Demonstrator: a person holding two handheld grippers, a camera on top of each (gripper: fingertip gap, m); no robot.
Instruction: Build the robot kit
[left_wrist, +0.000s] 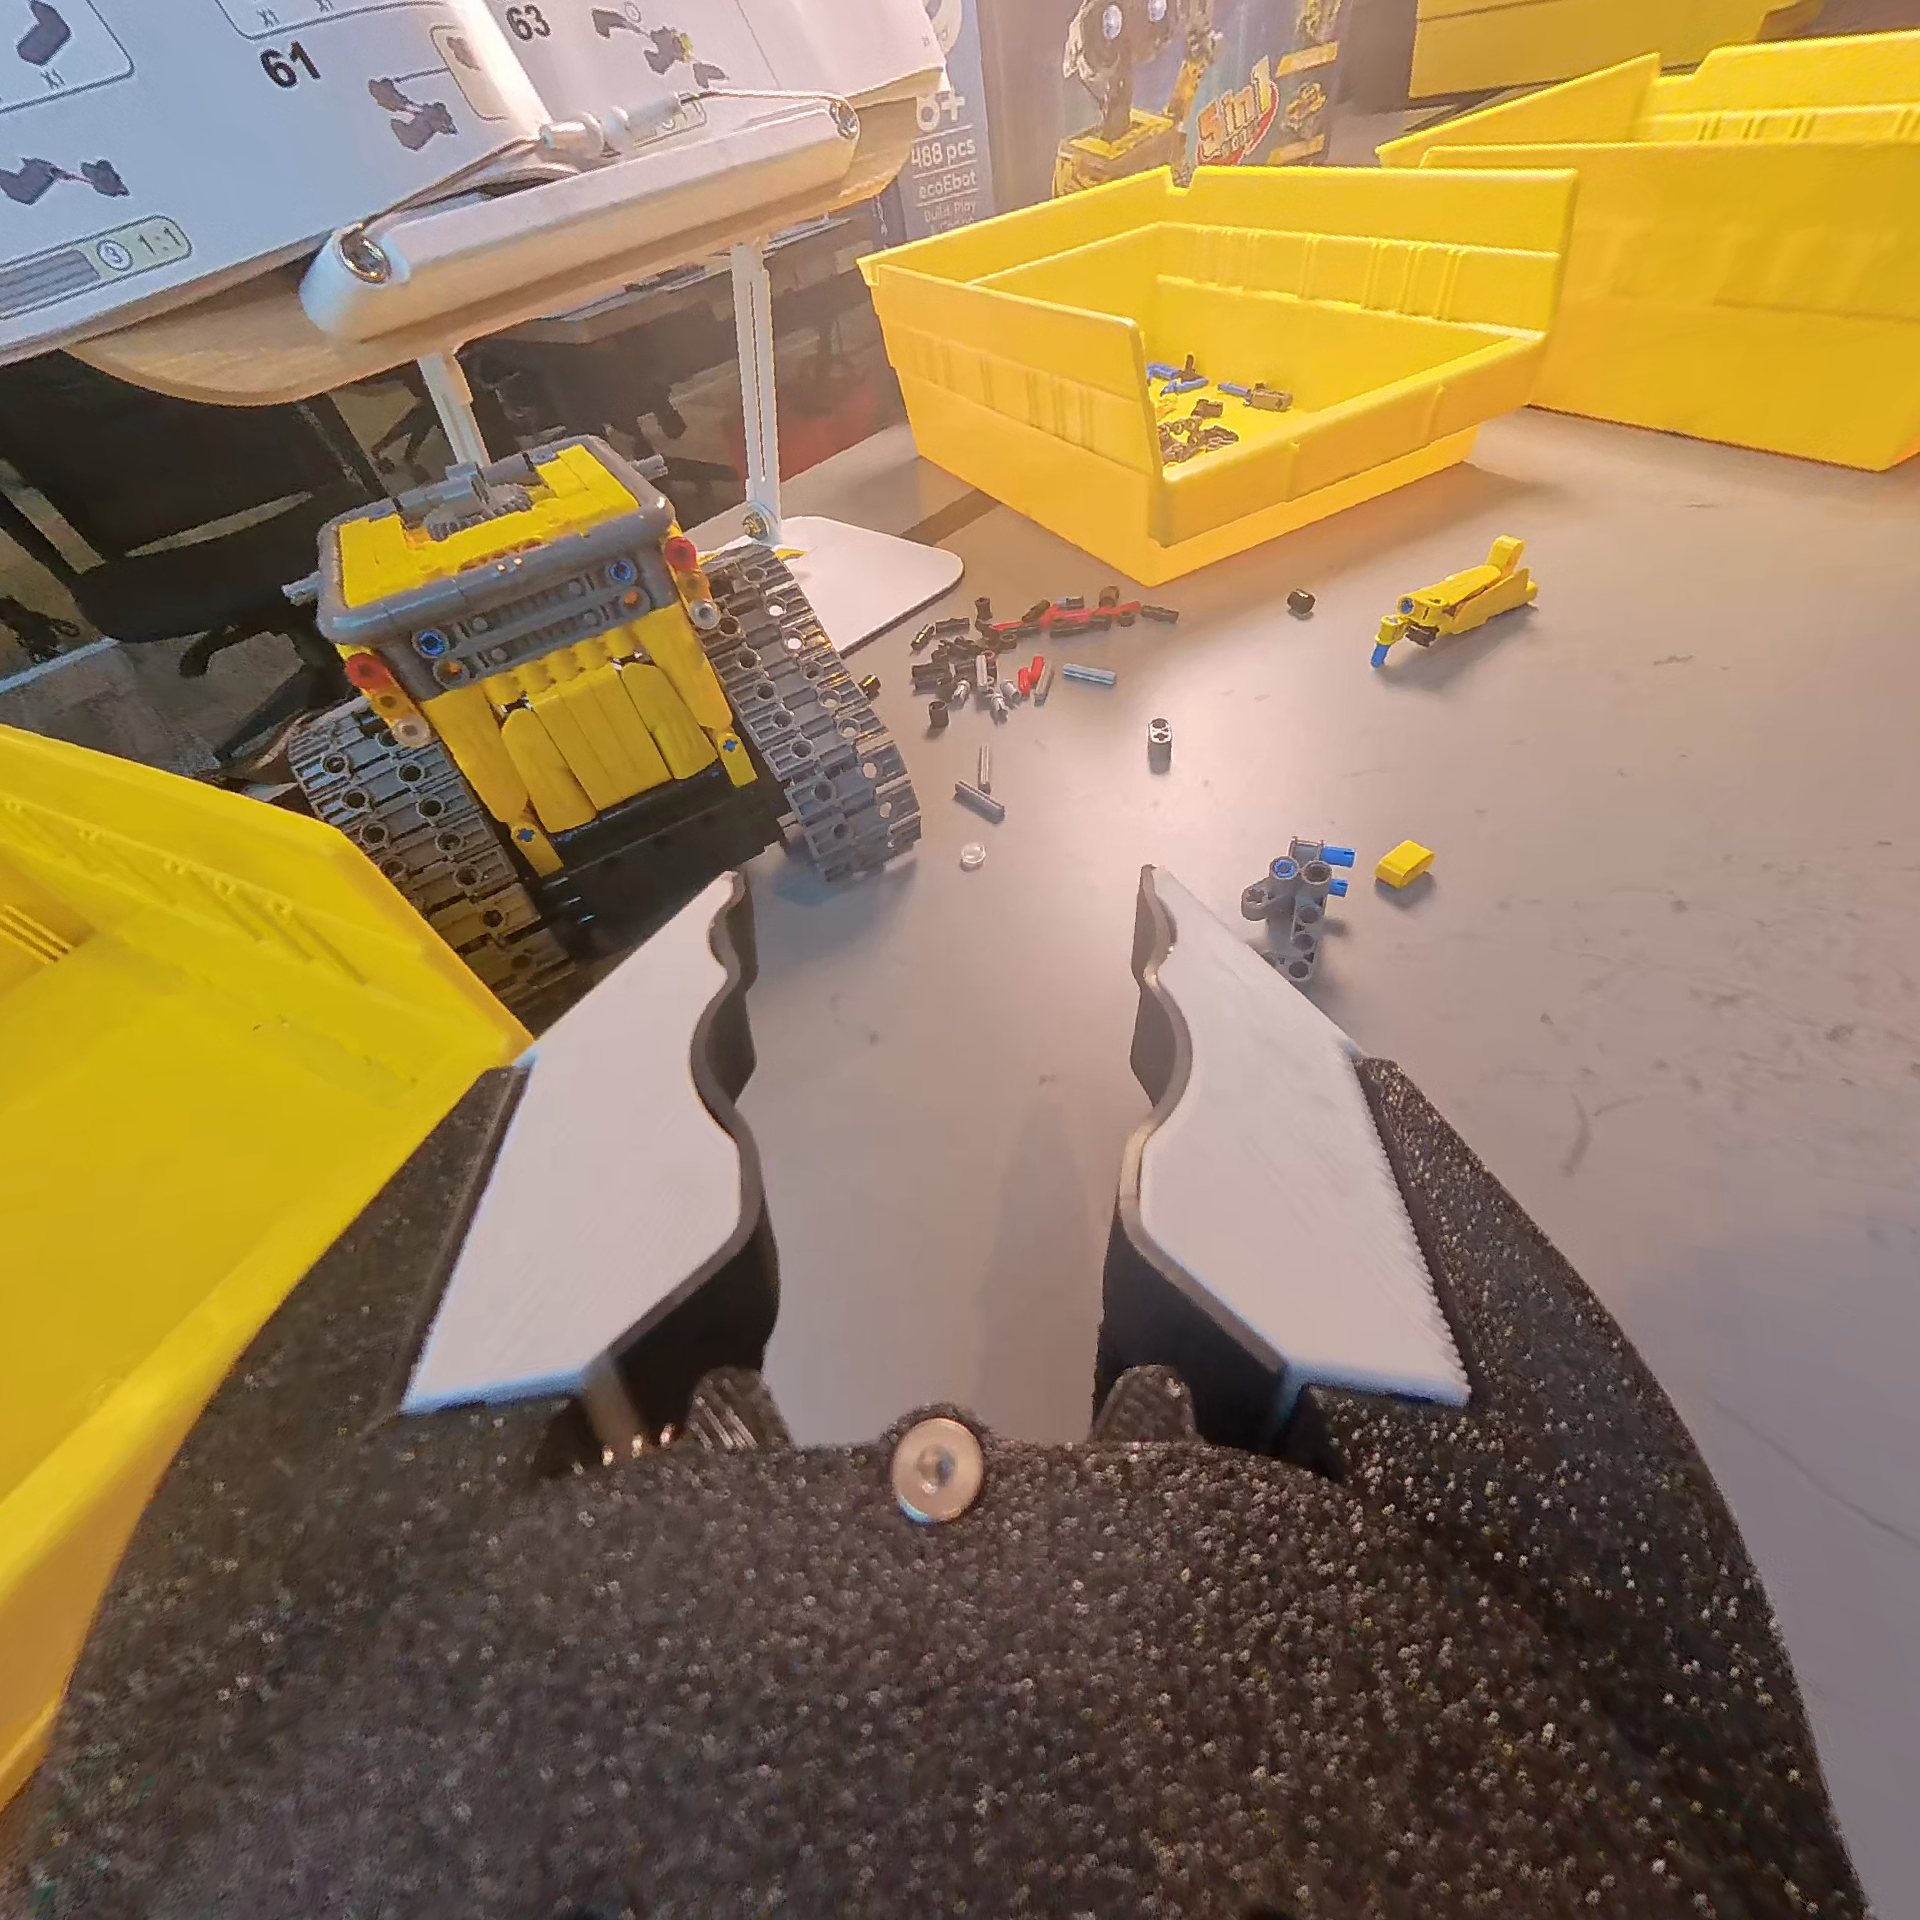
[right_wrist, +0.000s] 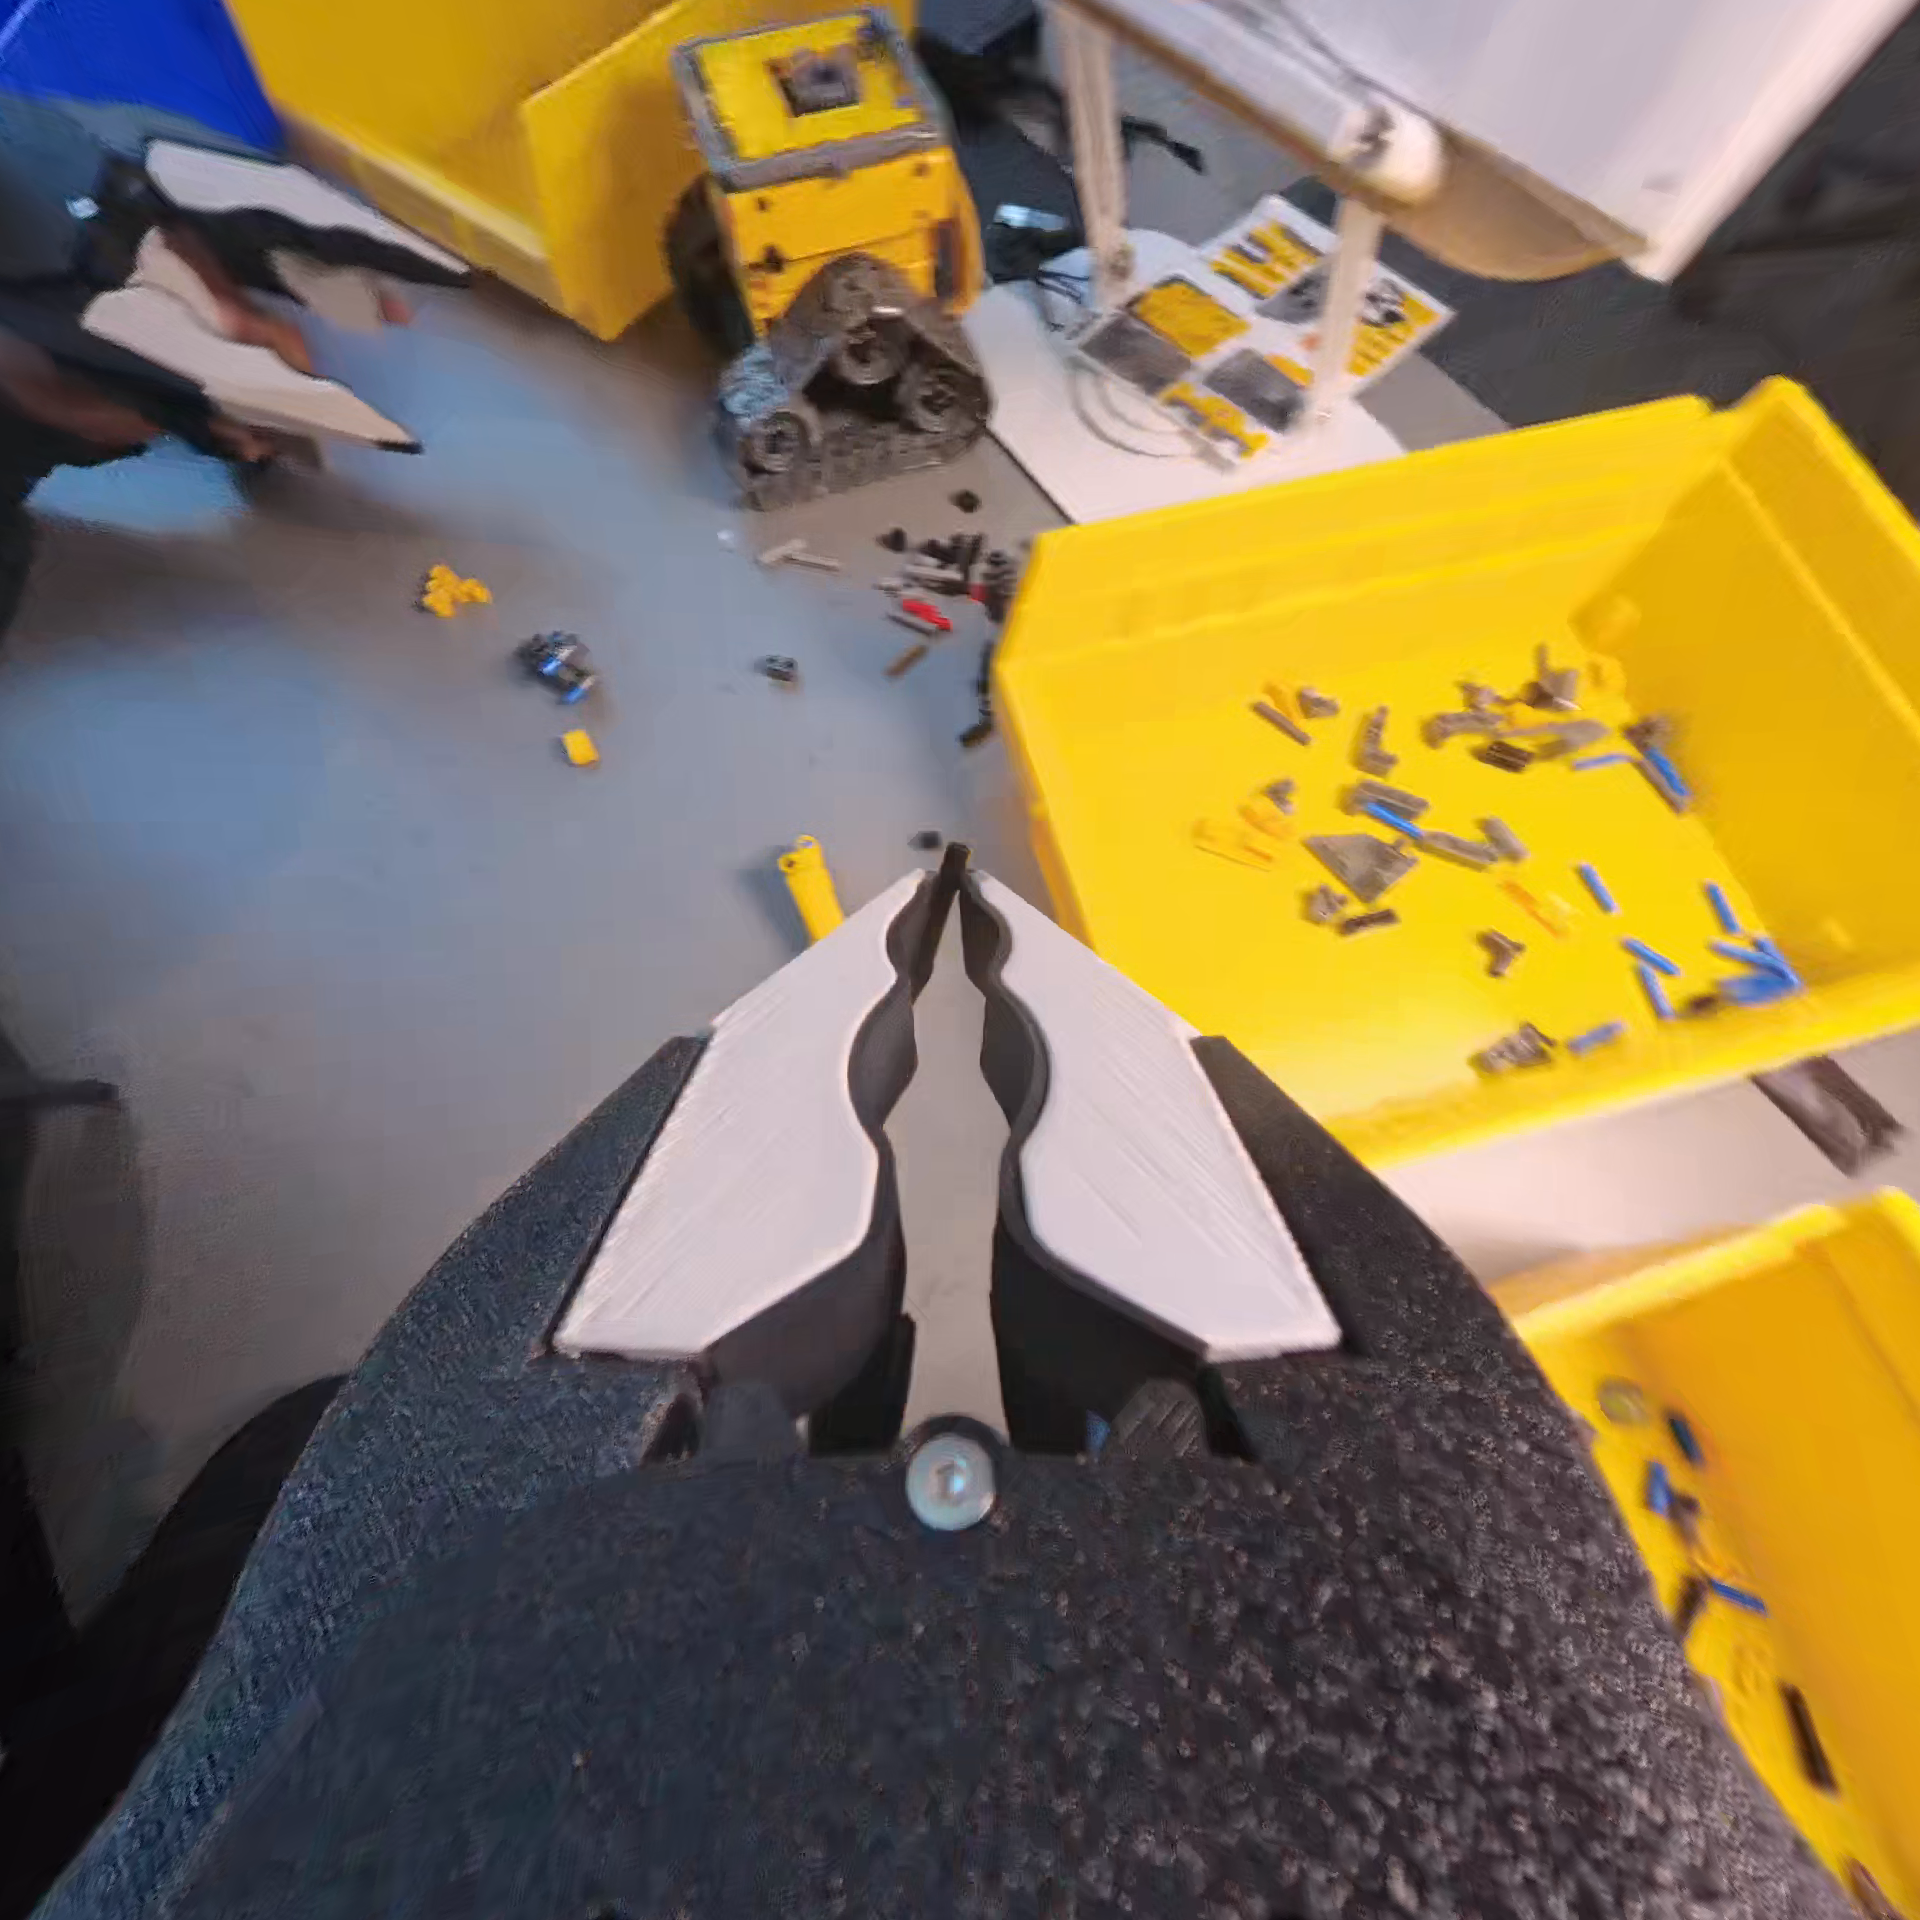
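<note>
My left gripper (left_wrist: 940, 891) is open and empty, low over the grey table, just in front of a yellow brick-built tracked vehicle (left_wrist: 561, 707). A small grey-and-blue assembly (left_wrist: 1299, 899) lies right of its right finger, with a yellow brick (left_wrist: 1405, 862) beside it. My right gripper (right_wrist: 943, 883) is shut on a small black piece (right_wrist: 953, 862) that sticks out of the tips. It hovers by the left wall of a yellow bin (right_wrist: 1049, 831) holding loose parts. A yellow part (right_wrist: 808, 883) lies on the table left of the tips. The left gripper (right_wrist: 260, 301) shows far left.
A pile of black, red and grey pins (left_wrist: 1018, 644) lies on the table. A yellow arm assembly (left_wrist: 1455, 613) lies farther right. Yellow bins stand at left (left_wrist: 156, 1039) and back right (left_wrist: 1039, 416). A stand (left_wrist: 582, 218) holds an open instruction booklet over the vehicle.
</note>
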